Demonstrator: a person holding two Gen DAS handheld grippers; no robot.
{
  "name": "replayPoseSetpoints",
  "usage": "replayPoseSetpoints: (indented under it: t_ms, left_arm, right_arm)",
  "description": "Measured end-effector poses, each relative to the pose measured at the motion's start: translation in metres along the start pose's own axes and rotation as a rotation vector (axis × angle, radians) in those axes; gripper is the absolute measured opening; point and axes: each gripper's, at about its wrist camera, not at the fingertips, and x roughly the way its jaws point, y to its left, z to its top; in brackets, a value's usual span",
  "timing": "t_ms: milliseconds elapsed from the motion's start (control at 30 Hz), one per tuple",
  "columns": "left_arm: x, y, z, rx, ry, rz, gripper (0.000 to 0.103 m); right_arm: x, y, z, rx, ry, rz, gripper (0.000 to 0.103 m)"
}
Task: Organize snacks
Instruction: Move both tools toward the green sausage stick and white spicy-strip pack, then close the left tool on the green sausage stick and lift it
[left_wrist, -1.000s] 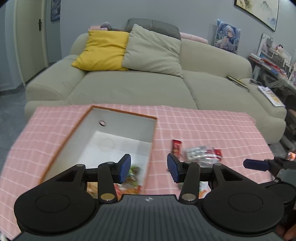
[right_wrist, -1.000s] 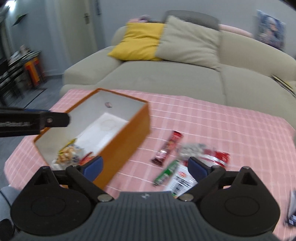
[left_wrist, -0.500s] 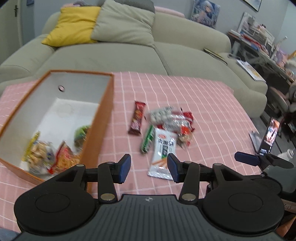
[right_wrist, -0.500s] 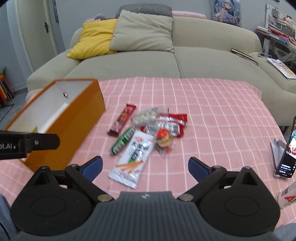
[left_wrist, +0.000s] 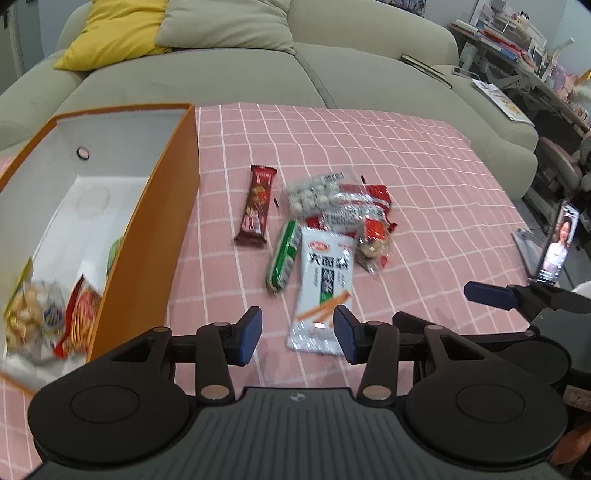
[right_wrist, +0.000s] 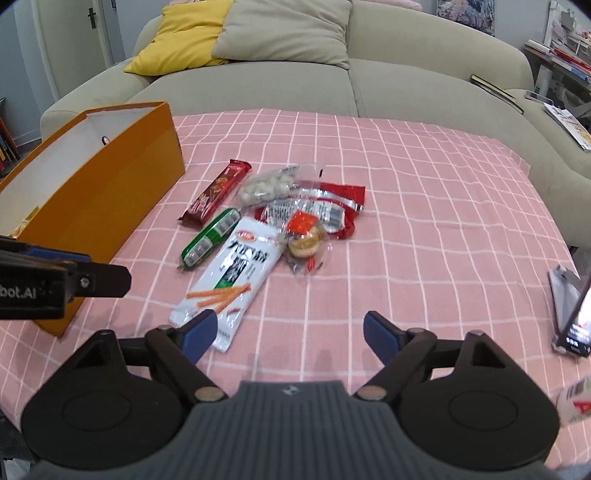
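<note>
Both grippers hang over a pink checked tablecloth (right_wrist: 424, 192) in front of a sofa (right_wrist: 369, 85), neither holding anything. The left gripper (left_wrist: 297, 334) has its jaws partly apart, with the near end of a white packet of stick biscuits (left_wrist: 323, 288) showing in the gap but not pressed by either pad. The right gripper (right_wrist: 286, 332) stands wide, its jaws having just been closing a little with only bare cloth between them. The loose snacks lie in a small heap in the middle of the cloth: a dark red bar (left_wrist: 256, 205) nearest the orange box (left_wrist: 162, 206), a green tube-shaped pack (left_wrist: 282, 254) beside the white packet, a clear bag of pale round sweets (left_wrist: 317, 192) and red foil wrappers (right_wrist: 341, 201) overlapping behind. The box sits at the left with several snacks already in its near end. The step in hand appears to be picking the next snack, most likely the white packet, which lies closest to both tools. To do it well, the chosen gripper should come down over the packet's narrow width, not its length, pinch the crinkly edge so the flat film lifts cleanly, and avoid dragging the green pack that touches it. Then it should carry the packet over the box wall before letting go.
</note>
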Motion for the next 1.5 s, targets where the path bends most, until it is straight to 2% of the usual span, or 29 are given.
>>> replayPoseSetpoints:
  t_ms: [133,267,367,633,700,967,1500]
  left_arm:
    - [0.019,0.003,0.014,0.013,0.012,0.010,0.049]
    - [0.038,0.007,0.030,0.014,0.018,0.017,0.045]
    - [0.055,0.010,0.038,0.029,0.051,0.010,0.044]
    - [0.095,0.015,0.048,0.038,0.116,0.001,0.041]
    - [0.103,0.015,0.050,0.043,0.130,0.008,0.040]
    - [0.120,0.014,0.055,0.052,0.160,0.007,0.034]
    - [0.136,0.001,0.058,0.088,0.174,0.031,0.025]
  right_arm:
    - [0.013,-0.006,0.015,0.030,-0.011,0.010,0.079]
    - [0.028,-0.012,0.028,0.055,-0.026,0.025,0.072]
    - [0.041,-0.019,0.035,0.098,-0.012,0.034,0.065]
    - [0.070,-0.033,0.053,0.180,0.019,0.054,0.060]
    - [0.077,-0.033,0.056,0.180,0.038,0.060,0.056]
    - [0.094,-0.031,0.058,0.186,0.080,0.071,0.051]
    - [0.095,-0.033,0.058,0.154,0.087,0.091,0.041]
